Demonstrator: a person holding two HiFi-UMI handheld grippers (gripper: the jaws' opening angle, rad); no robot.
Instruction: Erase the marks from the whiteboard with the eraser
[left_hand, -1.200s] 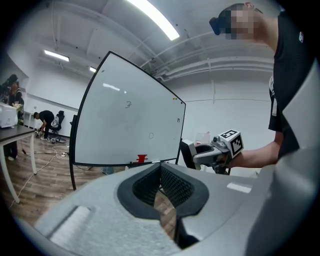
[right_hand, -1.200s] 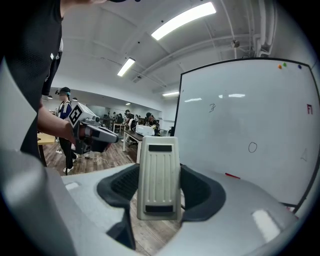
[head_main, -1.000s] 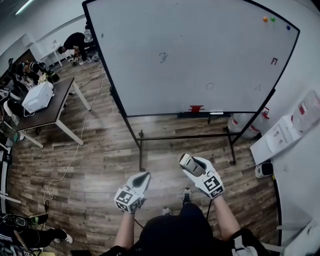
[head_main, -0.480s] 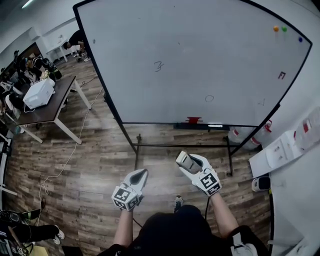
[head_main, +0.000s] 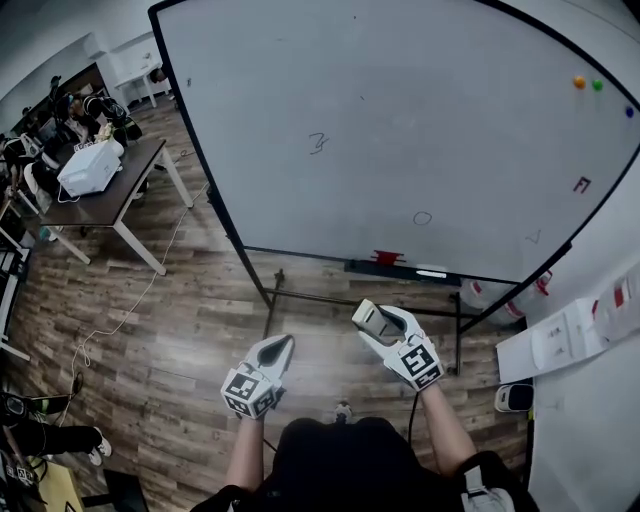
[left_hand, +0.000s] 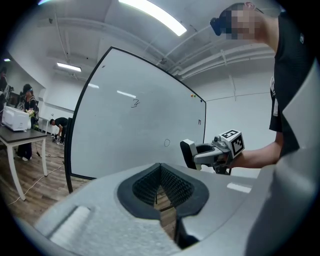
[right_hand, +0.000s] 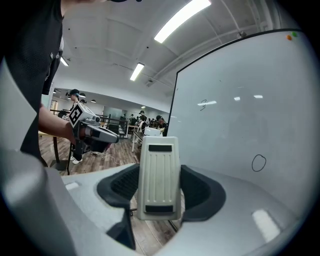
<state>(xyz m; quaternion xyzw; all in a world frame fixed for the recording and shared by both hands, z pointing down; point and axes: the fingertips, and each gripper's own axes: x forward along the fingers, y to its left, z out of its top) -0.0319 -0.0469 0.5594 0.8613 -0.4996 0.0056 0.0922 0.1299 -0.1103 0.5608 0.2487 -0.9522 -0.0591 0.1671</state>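
The whiteboard (head_main: 400, 110) stands upright on a black frame on the wooden floor (head_main: 190, 330). It carries several small marks: a sign like a "3" (head_main: 318, 143) at the middle left, a small circle (head_main: 422, 218) lower down, a red mark (head_main: 581, 184) near the right edge, and a faint one (head_main: 533, 237) below that. Three round magnets, orange (head_main: 579, 82), green (head_main: 597, 85) and blue (head_main: 629, 111), sit at the upper right corner. On the ledge under the board lies a small red thing (head_main: 386, 257).

The right claw (head_main: 372, 320) is clenched on the eraser (head_main: 368, 319). In the right gripper view the eraser (right_hand: 159, 177) stands upright between the two jaws, its ribbed pale back toward the camera. The eraser is held in the air in front of the board, below its lower edge and well apart from it.

The left claw (head_main: 278, 350) is clenched with nothing in it; in the left gripper view its tips (left_hand: 161, 187) meet. It hangs just beside the right claw, a little lower.

At the far left stands a bench (head_main: 110, 205) with a white machine (head_main: 90, 168) on it.
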